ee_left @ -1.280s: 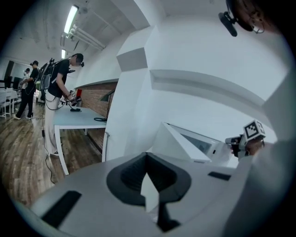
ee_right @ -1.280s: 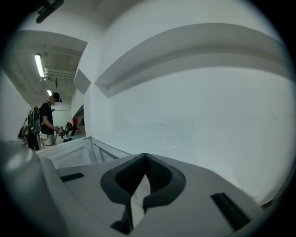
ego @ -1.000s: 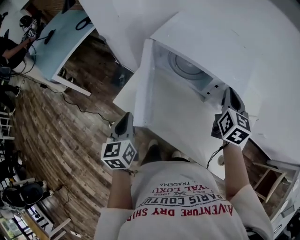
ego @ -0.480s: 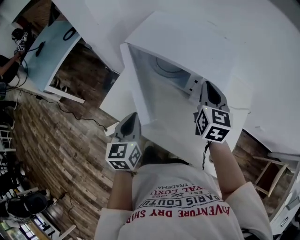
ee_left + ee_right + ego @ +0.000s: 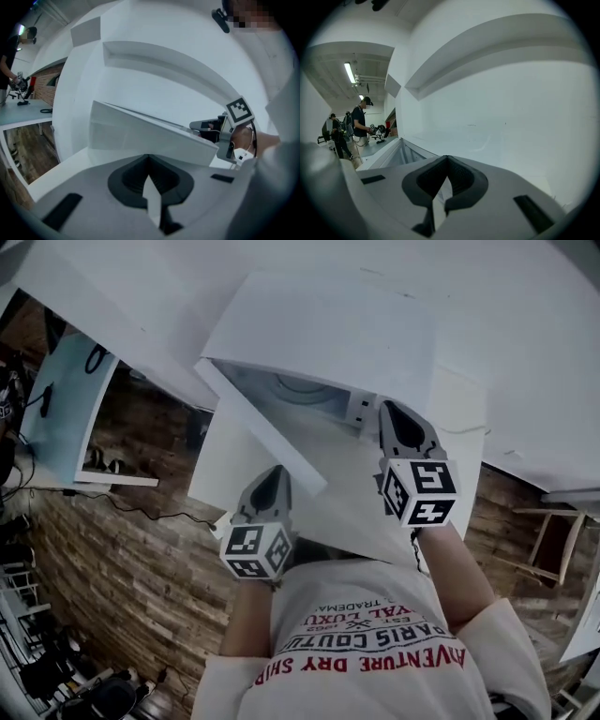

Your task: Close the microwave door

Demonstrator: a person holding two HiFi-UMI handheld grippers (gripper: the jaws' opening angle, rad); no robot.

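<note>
White microwave (image 5: 319,329) on a white surface (image 5: 525,352), seen from the head view. Its door (image 5: 258,423) is ajar, hinged on the left and swung partway out over the wood floor (image 5: 122,559). Glass turntable (image 5: 300,385) shows inside the cavity. Left gripper (image 5: 274,476) has its tip right up by the door's outer face, low down (contact not clear from here). Right gripper (image 5: 394,411) is at the oven's front right, by the control strip. Person's printed shirt (image 5: 366,634) fills the bottom of the view.

Left gripper view: jaws are pressed together w/ nothing between them. The door panel (image 5: 140,133) slants across just ahead of the tips, its edge running to the right. The right gripper (image 5: 197,125) and its marker cube (image 5: 238,110) show beyond the door's far end.

Right gripper view: jaws also together, empty. The cavity opening (image 5: 393,152) lies ahead to the left, w/ plain white wall ahead. Two people (image 5: 360,122) stand at a desk in the far background (too small for detail).
</note>
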